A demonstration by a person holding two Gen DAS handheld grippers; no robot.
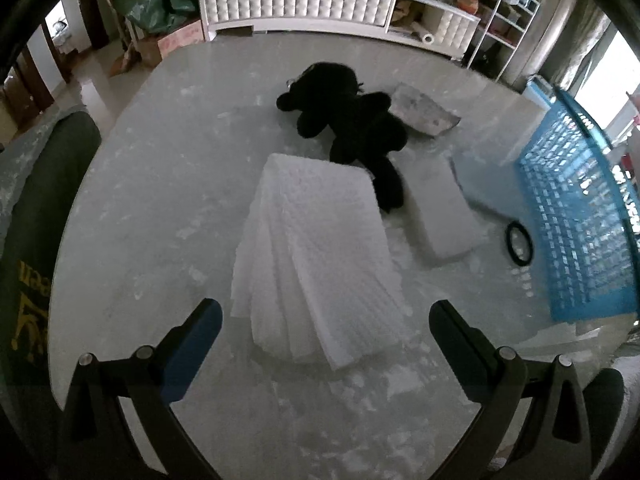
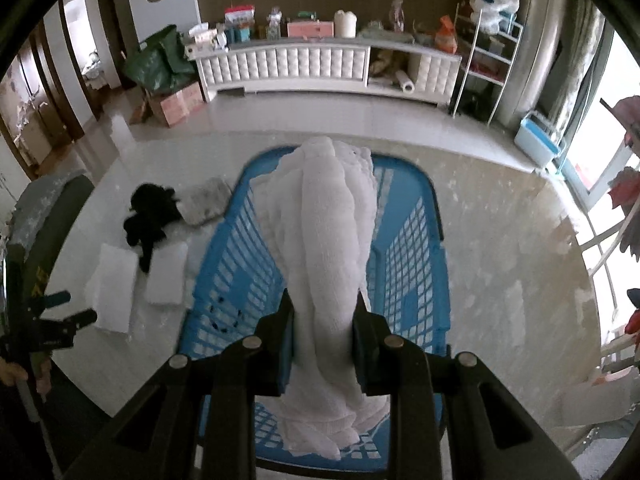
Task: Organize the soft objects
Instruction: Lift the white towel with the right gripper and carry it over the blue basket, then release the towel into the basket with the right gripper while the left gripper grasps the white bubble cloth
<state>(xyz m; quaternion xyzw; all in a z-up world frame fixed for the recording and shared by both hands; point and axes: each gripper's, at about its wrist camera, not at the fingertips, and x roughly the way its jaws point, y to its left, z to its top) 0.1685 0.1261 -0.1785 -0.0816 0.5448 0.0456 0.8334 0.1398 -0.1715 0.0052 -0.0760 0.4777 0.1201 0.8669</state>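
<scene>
The right tongs (image 2: pixel 323 334) are clamped on a bunched white towel (image 2: pixel 328 248) that hangs over the blue basket (image 2: pixel 412 300), so by my reading this piece is about to be dropped in and little else lies inside. The left tongs (image 1: pixel 326 332) stand wide and empty above the desk (image 1: pixel 160 208), just short of a fanned stack of white cloths (image 1: pixel 316 260). Beyond it, a grey foam pad (image 1: pixel 444 208), a black plush toy (image 1: pixel 348 124) and a grey fuzzy piece (image 1: pixel 422 110) lie loose, so most sorting looks left to do.
</scene>
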